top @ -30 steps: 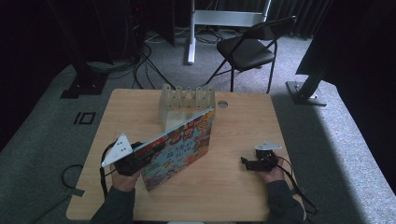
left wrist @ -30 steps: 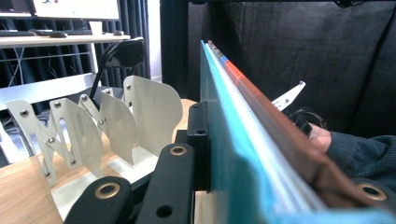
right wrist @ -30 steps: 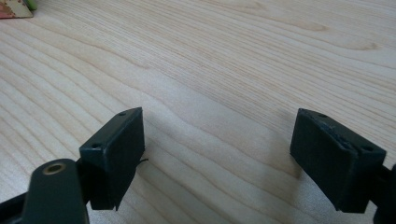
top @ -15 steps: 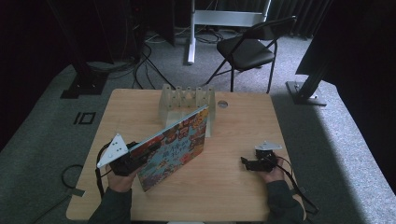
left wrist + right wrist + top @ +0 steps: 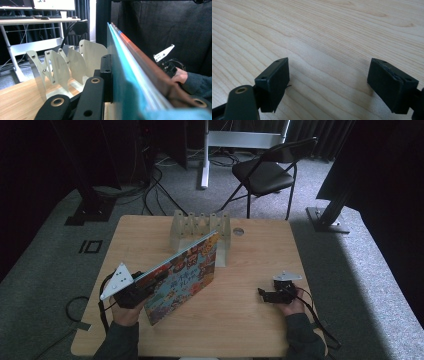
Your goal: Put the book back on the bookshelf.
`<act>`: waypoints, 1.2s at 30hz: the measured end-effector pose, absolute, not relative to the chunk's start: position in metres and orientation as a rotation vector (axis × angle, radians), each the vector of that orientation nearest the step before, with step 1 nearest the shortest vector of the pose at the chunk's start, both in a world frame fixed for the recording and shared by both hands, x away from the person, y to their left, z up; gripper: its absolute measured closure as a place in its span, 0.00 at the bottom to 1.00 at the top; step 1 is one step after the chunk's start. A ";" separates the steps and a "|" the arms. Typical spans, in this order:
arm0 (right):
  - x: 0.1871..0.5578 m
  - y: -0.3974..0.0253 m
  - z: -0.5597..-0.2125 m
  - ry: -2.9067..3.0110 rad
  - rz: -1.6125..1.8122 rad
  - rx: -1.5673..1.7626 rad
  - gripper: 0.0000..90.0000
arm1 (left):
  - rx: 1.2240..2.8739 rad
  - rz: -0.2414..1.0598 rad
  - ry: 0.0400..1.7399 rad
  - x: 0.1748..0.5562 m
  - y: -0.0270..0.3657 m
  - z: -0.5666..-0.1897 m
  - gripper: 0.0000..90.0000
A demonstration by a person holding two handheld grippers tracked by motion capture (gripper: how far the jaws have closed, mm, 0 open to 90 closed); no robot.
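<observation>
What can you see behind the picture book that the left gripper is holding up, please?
Behind the picture book stands the pale slotted rack, its upper dividers rising above the book's top edge. The book covers the rack's lower front and the table just before it, so that part cannot be judged.

We see lettering across the bright cover of the picture book (image 5: 187,272) in the high view, but it's too small and blurred for us to read. The left gripper view gives us the book edge-on, no print legible. Nothing else carries a readable word or number.
</observation>
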State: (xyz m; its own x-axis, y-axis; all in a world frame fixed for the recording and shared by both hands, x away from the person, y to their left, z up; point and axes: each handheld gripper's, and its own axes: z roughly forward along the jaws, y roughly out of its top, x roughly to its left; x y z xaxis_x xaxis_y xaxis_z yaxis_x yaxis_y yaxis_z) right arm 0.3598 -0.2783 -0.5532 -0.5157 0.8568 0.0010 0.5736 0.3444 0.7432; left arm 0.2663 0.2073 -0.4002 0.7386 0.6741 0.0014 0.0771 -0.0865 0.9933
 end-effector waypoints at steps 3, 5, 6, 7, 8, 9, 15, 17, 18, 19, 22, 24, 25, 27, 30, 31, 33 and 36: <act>0.360 -0.278 -0.553 2.223 0.991 1.258 0.19 | 1.594 0.561 0.626 0.266 0.209 -0.401 0.90; 0.360 -0.278 -0.553 2.223 0.991 1.258 0.19 | 1.587 0.568 0.629 0.265 0.209 -0.401 0.90; 0.360 -0.278 -0.553 2.223 0.991 1.257 0.19 | 1.587 0.569 0.632 0.265 0.210 -0.401 0.90; 0.360 -0.278 -0.553 2.223 0.991 1.258 0.20 | 1.585 0.570 0.637 0.265 0.210 -0.401 0.90; 0.360 -0.278 -0.553 2.223 0.991 1.259 0.20 | 1.582 0.571 0.640 0.265 0.211 -0.401 0.90; 0.360 -0.278 -0.553 2.223 0.991 1.258 0.20 | 1.580 0.572 0.642 0.265 0.211 -0.401 0.90; 0.360 -0.278 -0.553 2.222 0.990 1.259 0.20 | 1.578 0.583 0.661 0.263 0.213 -0.399 0.90; 0.360 -0.278 -0.553 2.222 0.990 1.260 0.20 | 1.577 0.586 0.664 0.263 0.213 -0.399 0.90; 0.360 -0.278 -0.553 2.222 0.990 1.259 0.20 | 1.576 0.587 0.667 0.263 0.214 -0.398 0.90; 0.360 -0.278 -0.553 2.222 0.990 1.259 0.20 | 1.572 0.590 0.670 0.263 0.214 -0.398 0.90; 0.360 -0.279 -0.553 2.222 0.989 1.260 0.20 | 1.573 0.605 0.673 0.262 0.215 -0.397 0.90; 0.360 -0.279 -0.553 2.222 0.990 1.260 0.20 | 1.569 0.613 0.683 0.262 0.216 -0.397 0.90; 0.360 -0.279 -0.553 2.222 0.990 1.260 0.20 | 1.569 0.613 0.683 0.262 0.216 -0.397 0.90; 0.360 -0.279 -0.553 2.222 0.990 1.261 0.19 | 1.564 0.624 0.696 0.262 0.218 -0.397 0.90; 0.360 -0.279 -0.553 2.222 0.989 1.260 0.20 | 1.560 0.642 0.712 0.261 0.220 -0.397 0.90; 0.360 -0.279 -0.553 2.222 0.989 1.261 0.20 | 1.559 0.648 0.716 0.261 0.220 -0.397 0.90; 0.360 -0.279 -0.553 2.222 0.989 1.261 0.20 | 1.557 0.658 0.722 0.261 0.221 -0.396 0.90; 0.360 -0.279 -0.553 2.221 0.990 1.261 0.20 | 1.549 0.667 0.729 0.262 0.222 -0.396 0.90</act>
State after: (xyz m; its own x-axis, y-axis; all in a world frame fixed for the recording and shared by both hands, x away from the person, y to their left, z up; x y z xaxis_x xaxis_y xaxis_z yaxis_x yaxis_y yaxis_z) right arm 0.3603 -0.2785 -0.5531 -0.5133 0.8582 0.0019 0.5755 0.3425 0.7426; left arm 0.2622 0.2218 -0.3959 0.6344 0.7730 0.0041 0.0722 -0.0645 0.9953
